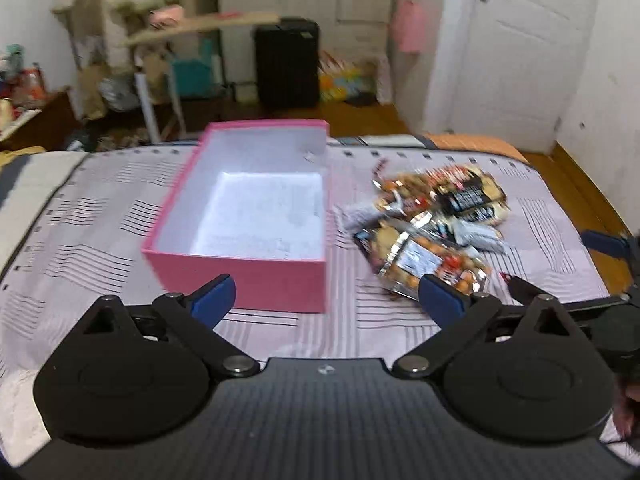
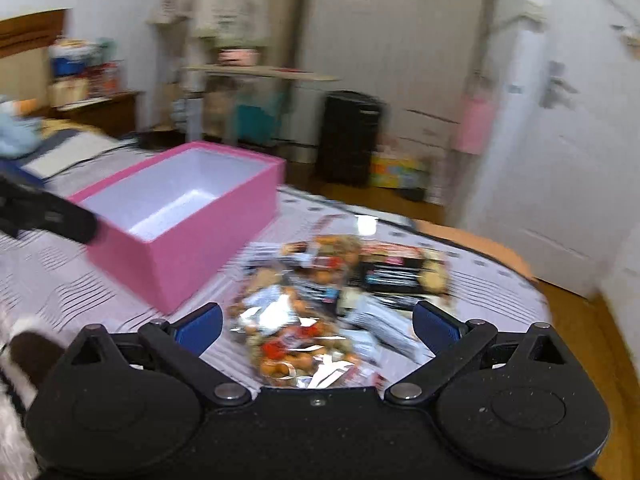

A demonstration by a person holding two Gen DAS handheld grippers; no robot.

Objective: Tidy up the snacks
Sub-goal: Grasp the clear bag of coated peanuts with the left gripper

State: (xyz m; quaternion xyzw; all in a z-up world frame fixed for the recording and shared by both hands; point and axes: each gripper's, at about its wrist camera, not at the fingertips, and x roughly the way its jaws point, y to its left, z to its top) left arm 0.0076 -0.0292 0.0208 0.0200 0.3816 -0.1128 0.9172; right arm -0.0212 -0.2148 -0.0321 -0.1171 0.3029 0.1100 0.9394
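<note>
An empty pink box [image 1: 240, 280] with a white inside stands open on the striped bed cover [image 1: 80, 220]. To its right lies a pile of snack packets [image 1: 436, 216], shiny and see-through. My left gripper [image 1: 326, 300] is open, just before the box's near right corner, touching nothing. In the right wrist view the same pink box [image 2: 200, 248] is at the left and the snack packets [image 2: 320, 308] lie straight ahead. My right gripper [image 2: 316, 326] is open, its blue fingers [image 2: 434, 326] either side of the nearest packet, low over the pile.
A black suitcase [image 1: 287, 64] stands on the wooden floor beyond the bed, with a cluttered rack [image 1: 192, 56] to its left and a white door [image 1: 524, 52] at the right. The bed's right edge [image 2: 536, 300] is close to the snack pile.
</note>
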